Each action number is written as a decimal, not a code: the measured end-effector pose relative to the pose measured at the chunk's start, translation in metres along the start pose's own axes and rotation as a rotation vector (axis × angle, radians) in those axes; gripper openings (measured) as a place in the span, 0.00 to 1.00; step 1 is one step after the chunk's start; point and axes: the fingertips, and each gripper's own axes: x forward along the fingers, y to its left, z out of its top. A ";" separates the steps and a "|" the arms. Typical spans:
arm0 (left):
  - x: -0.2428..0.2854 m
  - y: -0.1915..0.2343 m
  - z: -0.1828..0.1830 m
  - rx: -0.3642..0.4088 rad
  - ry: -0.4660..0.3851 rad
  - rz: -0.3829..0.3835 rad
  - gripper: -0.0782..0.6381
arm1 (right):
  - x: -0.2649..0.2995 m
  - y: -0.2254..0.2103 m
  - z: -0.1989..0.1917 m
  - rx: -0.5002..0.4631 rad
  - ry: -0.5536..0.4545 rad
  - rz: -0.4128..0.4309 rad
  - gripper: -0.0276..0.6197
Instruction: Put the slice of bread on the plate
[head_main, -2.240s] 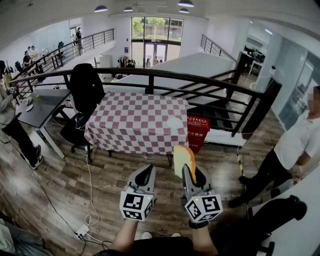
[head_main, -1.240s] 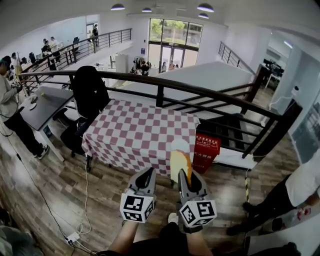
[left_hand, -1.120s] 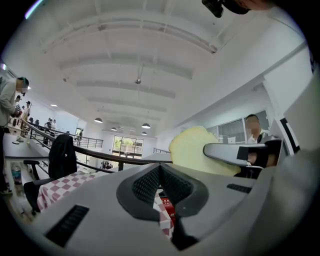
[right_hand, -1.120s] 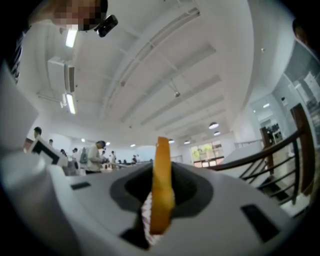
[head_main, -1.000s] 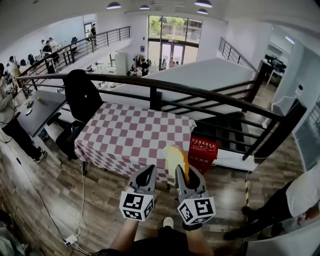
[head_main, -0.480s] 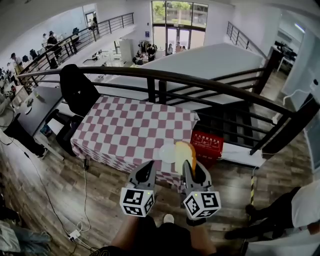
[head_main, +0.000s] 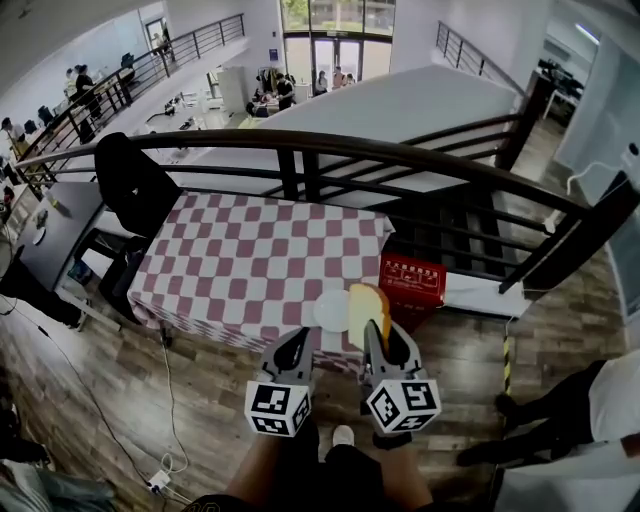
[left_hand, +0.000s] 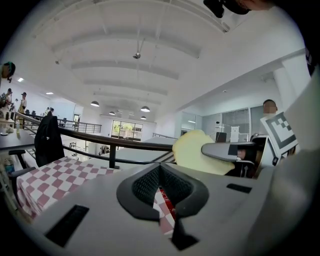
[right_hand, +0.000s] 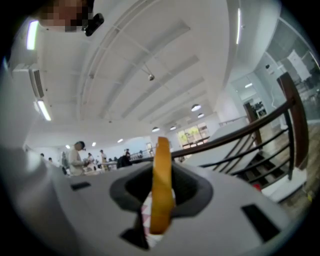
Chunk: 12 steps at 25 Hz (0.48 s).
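1. Nearest to us, the left claw (head_main: 296, 348) was drawn narrow, down to a slit, and held nothing. The right claw (head_main: 379, 345) beside it was clamped on the slice of bread (head_main: 365, 311).
2. The slice stood upright on its edge between the right jaws, its pale face turned to the left claw and its yellow-brown crust running up the middle of the right gripper view.
3. Each claw carried a cube with square black-and-white markers. These were patterns only, with no words to read.
4. Under us lay a wooden plank floor (head_main: 90, 390), with a cable (head_main: 172, 400) trailing across it.
5. Next came the desk (head_main: 240, 255), covered in a red-and-white checked cloth. The white plate (head_main: 328, 308) sat at its near edge. From the head view the bread appeared just to the plate's right, raised in the claw and not yet on the plate.
6. A red box (head_main: 411, 281) stood by the desk's right end. Its white writing was too small to read.
7. A black chair (head_main: 125, 185) stood to the desk's left.
8. Behind the desk ran a dark railing (head_main: 420, 152), and beyond it a bright hall with tall windows.
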 end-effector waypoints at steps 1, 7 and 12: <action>0.001 -0.001 0.000 0.000 -0.011 -0.010 0.13 | 0.002 -0.003 -0.008 0.014 0.018 -0.006 0.19; 0.013 -0.001 -0.021 -0.030 0.036 -0.034 0.13 | 0.009 -0.014 -0.051 0.048 0.124 -0.037 0.19; 0.019 -0.004 -0.039 -0.083 0.021 -0.079 0.13 | 0.018 -0.020 -0.074 0.087 0.167 -0.026 0.19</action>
